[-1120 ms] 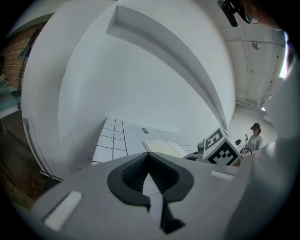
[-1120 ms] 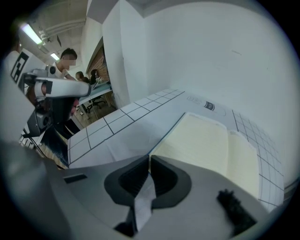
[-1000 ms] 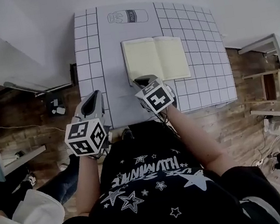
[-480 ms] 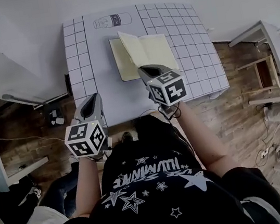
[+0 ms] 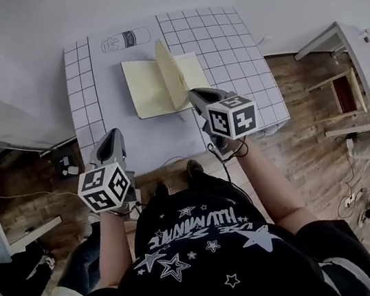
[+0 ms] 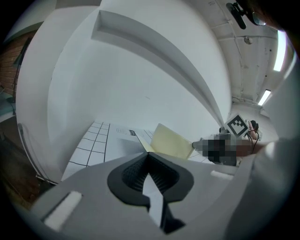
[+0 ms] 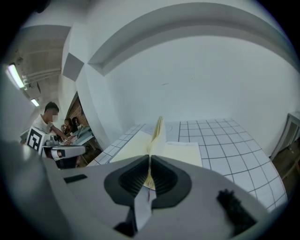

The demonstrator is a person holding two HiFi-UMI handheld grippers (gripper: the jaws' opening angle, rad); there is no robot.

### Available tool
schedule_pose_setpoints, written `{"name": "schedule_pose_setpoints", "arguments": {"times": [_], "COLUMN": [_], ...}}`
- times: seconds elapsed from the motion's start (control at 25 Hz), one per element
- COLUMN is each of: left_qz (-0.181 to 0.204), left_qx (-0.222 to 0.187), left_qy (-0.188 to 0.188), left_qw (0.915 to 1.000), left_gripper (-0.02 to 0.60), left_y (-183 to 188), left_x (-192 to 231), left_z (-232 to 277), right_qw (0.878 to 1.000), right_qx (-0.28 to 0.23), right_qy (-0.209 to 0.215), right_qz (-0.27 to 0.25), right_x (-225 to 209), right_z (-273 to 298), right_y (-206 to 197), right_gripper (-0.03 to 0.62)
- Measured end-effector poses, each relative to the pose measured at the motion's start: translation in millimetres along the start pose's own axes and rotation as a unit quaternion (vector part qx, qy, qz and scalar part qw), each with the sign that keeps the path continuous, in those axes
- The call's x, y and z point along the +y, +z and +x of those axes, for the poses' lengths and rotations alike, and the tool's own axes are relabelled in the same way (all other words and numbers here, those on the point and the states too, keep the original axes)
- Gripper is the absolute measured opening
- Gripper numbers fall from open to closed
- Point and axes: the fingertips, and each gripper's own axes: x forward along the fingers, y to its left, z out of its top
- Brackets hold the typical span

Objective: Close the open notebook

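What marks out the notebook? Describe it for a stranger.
Find the white gridded table. Near its middle, close to the printed bottle drawing, lies the notebook. It is the only loose object there: pale yellow blank pages, one sheaf standing up, pinched by the right tool.

We see a white table point(image 5: 235, 45) w/ black grid squares on both sides, plain strip btwn, bottle sketch point(image 5: 119, 41) at far edge. On it lies the open notebook point(image 5: 144, 87), pale-yellow pp., some standing upright.
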Motion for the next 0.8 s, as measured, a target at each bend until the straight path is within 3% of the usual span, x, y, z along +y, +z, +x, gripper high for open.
{"name": "schedule_pose_setpoints", "arguments": {"times": [0.24, 0.8], "left_qz": [0.012, -0.012], "left_qx": [0.002, -0.001], "left_qy": [0.012, 0.056], "left_qw": [0.9999, 0.9983], "left_gripper": [0.009, 0.009], "left_y": [-6.7, -21.4], "left_x": [-34.8, -65.9], "left_z": [18.6, 43.2], "right_qw": [0.999, 0.987], "right_qx": [0.017, 0.099], "right_qy": [0.000, -0.016], "right_qz": [0.031, 0.123], "right_x": [-45.9, -122.1], "right_z": [-7.4, 15.7], "right_y": [-19.9, -93.8], "right_gripper": [0.026, 0.032]}}
